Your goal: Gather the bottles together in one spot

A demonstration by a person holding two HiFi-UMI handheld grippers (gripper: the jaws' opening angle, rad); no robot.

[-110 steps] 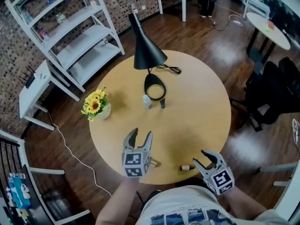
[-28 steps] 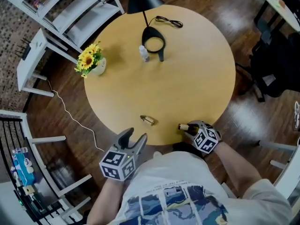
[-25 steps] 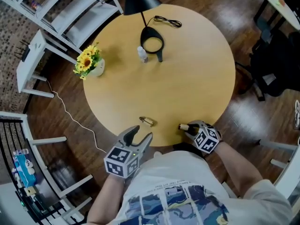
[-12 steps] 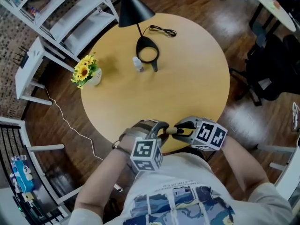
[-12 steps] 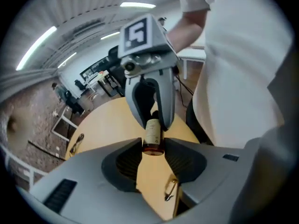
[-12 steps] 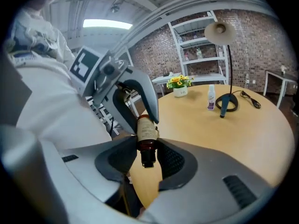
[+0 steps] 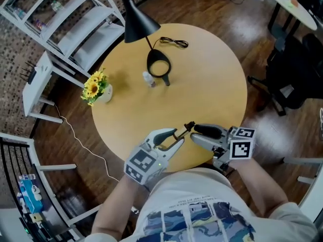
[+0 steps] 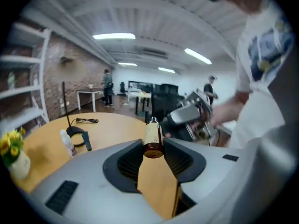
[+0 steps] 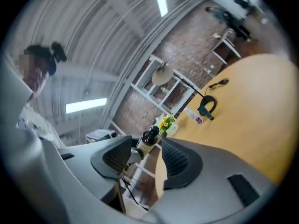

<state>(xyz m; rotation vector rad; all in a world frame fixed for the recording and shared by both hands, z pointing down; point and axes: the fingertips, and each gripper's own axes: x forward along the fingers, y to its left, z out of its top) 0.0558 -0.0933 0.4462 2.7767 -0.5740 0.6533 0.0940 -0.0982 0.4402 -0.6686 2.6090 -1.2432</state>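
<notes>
The brown bottle (image 8: 152, 138) is being clamped at its base by the left gripper (image 7: 179, 134), whose jaws have just been closing, over the table's (image 7: 212, 84) near edge. Its cap is being flanked, untouched, by the right gripper (image 7: 193, 133), whose jaws have just been opening.

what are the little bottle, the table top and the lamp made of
The little bottle: glossy dark brown body, glass or maybe plastic, with a cream paper-looking label.
The table top: matt, even tan surface, wood or wood-look laminate.
The lamp: matt black shade and ring base, probably painted metal.
</notes>
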